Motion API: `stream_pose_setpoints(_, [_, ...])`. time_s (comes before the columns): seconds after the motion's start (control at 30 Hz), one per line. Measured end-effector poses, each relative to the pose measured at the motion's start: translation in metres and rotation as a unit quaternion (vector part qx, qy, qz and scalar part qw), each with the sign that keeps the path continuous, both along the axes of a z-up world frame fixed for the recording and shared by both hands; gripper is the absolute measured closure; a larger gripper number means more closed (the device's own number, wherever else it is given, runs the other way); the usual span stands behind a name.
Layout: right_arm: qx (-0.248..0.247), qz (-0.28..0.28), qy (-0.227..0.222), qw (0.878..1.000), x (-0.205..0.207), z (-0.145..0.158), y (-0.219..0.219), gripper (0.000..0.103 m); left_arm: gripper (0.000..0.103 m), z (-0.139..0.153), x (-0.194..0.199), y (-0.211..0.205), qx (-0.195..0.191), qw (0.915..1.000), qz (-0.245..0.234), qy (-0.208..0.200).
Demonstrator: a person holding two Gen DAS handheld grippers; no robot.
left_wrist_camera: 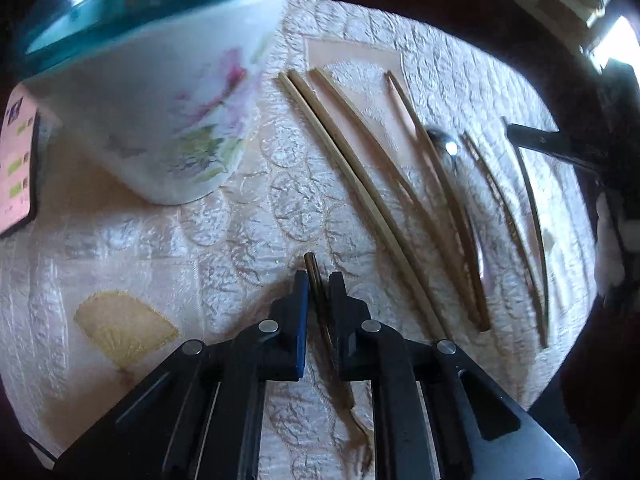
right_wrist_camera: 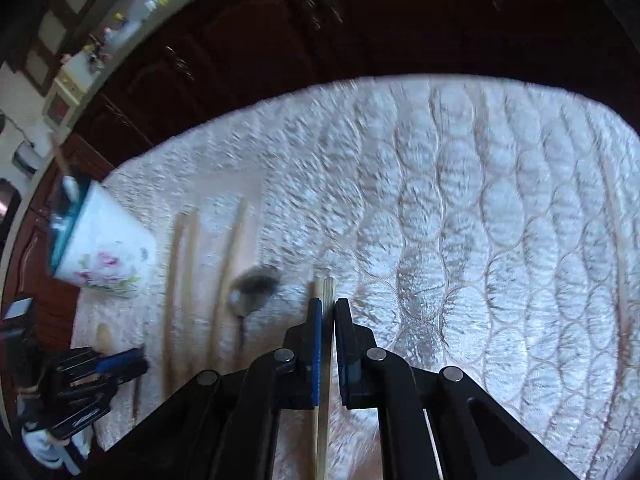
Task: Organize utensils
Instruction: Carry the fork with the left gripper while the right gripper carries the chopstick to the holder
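Observation:
My left gripper (left_wrist_camera: 319,278) is shut on a dark wooden chopstick (left_wrist_camera: 314,276) whose tip sticks out past the fingers, low over the cloth. A white floral cup with a teal rim (left_wrist_camera: 168,92) stands to its upper left. Several wooden chopsticks (left_wrist_camera: 360,184) and a metal spoon (left_wrist_camera: 444,146) lie in a row to the right. My right gripper (right_wrist_camera: 328,304) is shut on a pale chopstick (right_wrist_camera: 329,288) above the cloth. In the right wrist view the cup (right_wrist_camera: 100,248), the loose chopsticks (right_wrist_camera: 232,248), the spoon (right_wrist_camera: 250,296) and my left gripper (right_wrist_camera: 132,360) show at left.
A cream quilted tablecloth (left_wrist_camera: 200,248) with a yellow fan motif (left_wrist_camera: 124,328) covers the table. A phone with a lit screen (left_wrist_camera: 18,164) lies at the far left edge. Dark wooden cabinets (right_wrist_camera: 280,40) stand beyond the table's far edge.

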State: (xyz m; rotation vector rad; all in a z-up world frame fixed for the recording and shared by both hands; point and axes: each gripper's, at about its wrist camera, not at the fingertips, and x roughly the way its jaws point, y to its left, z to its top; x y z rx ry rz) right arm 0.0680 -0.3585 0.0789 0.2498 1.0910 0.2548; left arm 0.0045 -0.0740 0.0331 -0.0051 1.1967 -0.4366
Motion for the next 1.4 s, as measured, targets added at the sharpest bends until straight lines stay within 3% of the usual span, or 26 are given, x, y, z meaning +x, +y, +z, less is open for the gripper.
stream_pose_setpoints(0.33, [0.055,0.038,-0.095,0.993,-0.048,0.091,0.003,0.098,0.098,0.062,-0.039,0.043,-0.079,0.9953,0.016,-0.054])
stream_pose_setpoints(0.63, [0.080,0.073,-0.160,0.981,-0.065,0.152,0.043,0.098,0.098,0.127,-0.062,0.081,-0.103,0.9865,0.037,-0.122])
stream_pose_setpoints(1.13, [0.099,0.098,-0.241,0.960,-0.028,0.220,0.124,0.098,0.098,0.232,-0.035,0.114,-0.104,0.9635,0.067,-0.237])
stream_pose_setpoints(1.4, [0.091,0.096,-0.291,0.947,0.009,0.243,0.167,0.098,0.098,0.228,0.010,0.106,-0.068,0.9624,0.079,-0.251])
